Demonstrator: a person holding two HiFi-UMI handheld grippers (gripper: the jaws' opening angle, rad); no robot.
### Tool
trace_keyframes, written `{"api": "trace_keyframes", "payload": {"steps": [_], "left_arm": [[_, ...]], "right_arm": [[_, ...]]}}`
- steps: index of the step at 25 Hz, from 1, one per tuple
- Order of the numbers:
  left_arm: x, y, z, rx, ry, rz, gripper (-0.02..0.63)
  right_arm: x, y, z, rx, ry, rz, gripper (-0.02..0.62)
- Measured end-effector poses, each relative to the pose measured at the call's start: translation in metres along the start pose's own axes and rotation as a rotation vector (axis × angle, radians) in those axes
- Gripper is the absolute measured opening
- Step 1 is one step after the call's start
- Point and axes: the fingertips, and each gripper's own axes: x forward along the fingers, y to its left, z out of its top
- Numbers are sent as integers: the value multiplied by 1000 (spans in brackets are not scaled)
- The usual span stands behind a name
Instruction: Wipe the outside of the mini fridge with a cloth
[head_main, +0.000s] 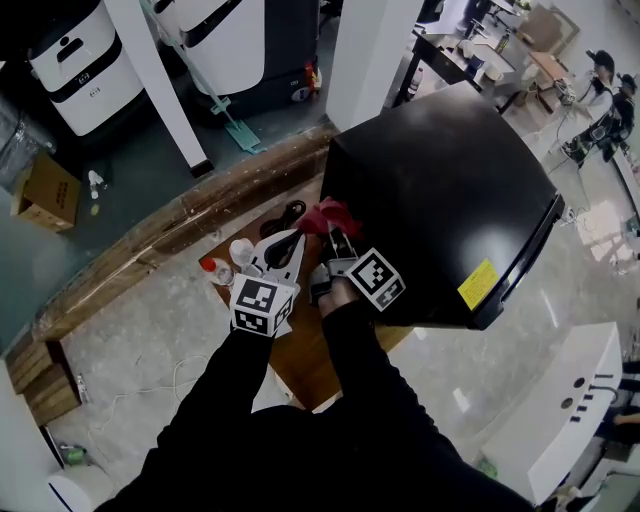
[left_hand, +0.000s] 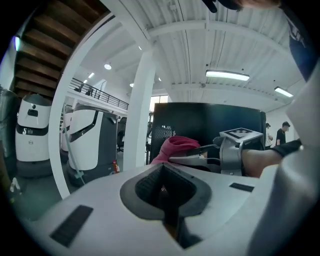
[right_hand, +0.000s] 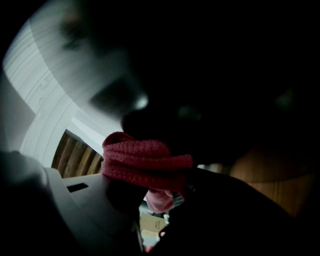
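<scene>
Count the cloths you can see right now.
1: the red cloth, gripped in the right tool at the black mini fridge's side. Others could be hidden behind the fridge.

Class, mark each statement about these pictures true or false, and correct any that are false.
1. The right claw grips a red cloth. True.
2. The mini fridge is white. False: it is black.
3. The left claw holds a bottle. False: it is shut with nothing in it.
4. The red cloth is at the edge of the mini fridge. True.
5. The mini fridge stands on the floor. False: it stands on a wooden table.
</scene>
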Motion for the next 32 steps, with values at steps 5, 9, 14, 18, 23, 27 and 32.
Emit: {"api": "trace_keyframes", "payload": {"steps": [5,9,14,18,23,27,32], "left_arm": [[4,9,-53,-37,90,10,6],[11,10,-89,-52,140,10,6],[13,10,-124,-74,190,13,6],[8,14,-131,-79,194,13,6],[-2,17,-122,-105,180,25,6],[-15,13,-96,-102,139,31,6],[-46,12,-41,-72,97,66,6]], "right_arm": [[3,-60,-26,27,9,-98,101],[9,-114,-46,61,30,-168,101],[9,-179,-72,116,52,-271,101],[5,-220,-86,93,69,-353,101],[1,-234,-95,75,99,-389,98],[-6,-177,-104,-67,187,-263,97],[-29,-31,-93,-581,226,-14,97]]}}
